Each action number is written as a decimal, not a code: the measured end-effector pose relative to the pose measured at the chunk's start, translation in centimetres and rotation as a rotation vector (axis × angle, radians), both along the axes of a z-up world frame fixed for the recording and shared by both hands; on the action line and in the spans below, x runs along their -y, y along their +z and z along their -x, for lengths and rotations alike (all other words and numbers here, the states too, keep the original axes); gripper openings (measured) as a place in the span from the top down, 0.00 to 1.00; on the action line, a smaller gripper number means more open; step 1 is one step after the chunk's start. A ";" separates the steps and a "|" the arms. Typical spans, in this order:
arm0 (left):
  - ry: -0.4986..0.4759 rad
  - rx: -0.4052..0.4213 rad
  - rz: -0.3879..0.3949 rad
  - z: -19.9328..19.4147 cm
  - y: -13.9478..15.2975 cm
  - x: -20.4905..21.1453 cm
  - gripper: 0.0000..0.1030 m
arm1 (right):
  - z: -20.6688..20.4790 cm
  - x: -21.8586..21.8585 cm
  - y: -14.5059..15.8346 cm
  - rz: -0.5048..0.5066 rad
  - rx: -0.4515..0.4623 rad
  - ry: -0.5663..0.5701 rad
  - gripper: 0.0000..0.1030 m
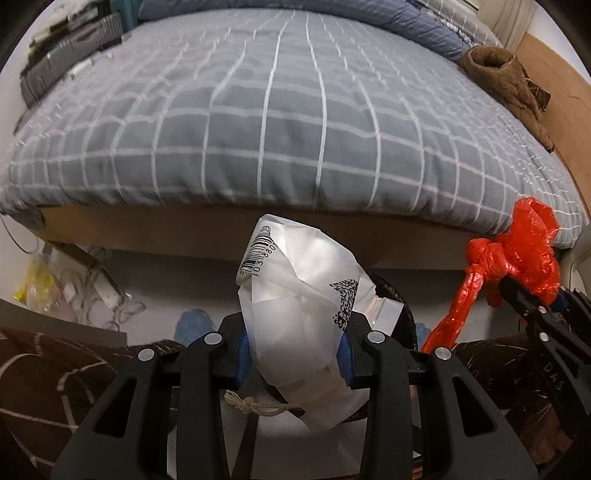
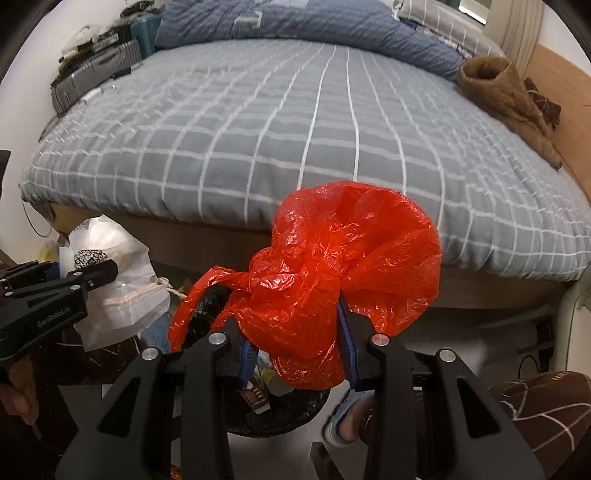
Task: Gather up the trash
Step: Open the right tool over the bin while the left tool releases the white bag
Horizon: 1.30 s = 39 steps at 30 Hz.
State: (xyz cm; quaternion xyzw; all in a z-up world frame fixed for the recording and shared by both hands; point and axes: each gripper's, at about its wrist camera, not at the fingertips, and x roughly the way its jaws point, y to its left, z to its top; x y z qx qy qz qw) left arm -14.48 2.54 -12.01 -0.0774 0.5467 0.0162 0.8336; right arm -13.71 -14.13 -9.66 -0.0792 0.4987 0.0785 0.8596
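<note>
A bed [image 1: 295, 110] fills most of both views, covered with a grey quilt crossed by white check lines. Its near edge overhangs a brown wooden frame [image 1: 147, 229], with pale floor [image 1: 155, 280] below. A blue duvet [image 2: 295, 26] lies bunched at the far end of the bed, and a brown fuzzy garment [image 2: 506, 99] sits along the right edge against a tan side panel. On the far left, grey suitcases [image 2: 96, 74] stand against the wall. Under the left end of the frame lie tangled cables and a yellow wrapper [image 1: 37, 288], blurred.

Down on the floor in front of the bed sits a bin lined with a black bag [image 2: 280, 417], its dark rim showing beneath both tools, with scraps inside. A foot in a blue slipper [image 2: 347, 417] stands just beside it.

The right hand-held gripper [image 2: 295, 350] is clenched on a crumpled red plastic bag [image 2: 351, 266], held above the bin, its knotted handle drooping left. The left hand-held gripper [image 1: 295, 350] is clenched on a translucent white plastic bag [image 1: 303, 314] printed with a barcode and a QR code, also above the bin; a knotted cream string [image 1: 255, 404] hangs under it. The two bags are near each other, apart.
</note>
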 end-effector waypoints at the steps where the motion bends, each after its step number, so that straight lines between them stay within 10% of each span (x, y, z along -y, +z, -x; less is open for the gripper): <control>1: -0.001 -0.011 0.003 -0.1 -0.5 0.0 0.66 | -0.3 -0.1 -1.0 0.009 -0.017 0.001 0.66; 30: 0.053 -0.206 -0.027 -3.0 -9.7 -2.7 0.66 | -4.0 -2.9 -12.3 -0.020 -0.314 0.048 0.62; 39: 0.017 -0.197 -0.025 -3.6 -9.0 -0.7 0.66 | -4.3 -0.8 -9.9 -0.002 -0.233 0.019 0.20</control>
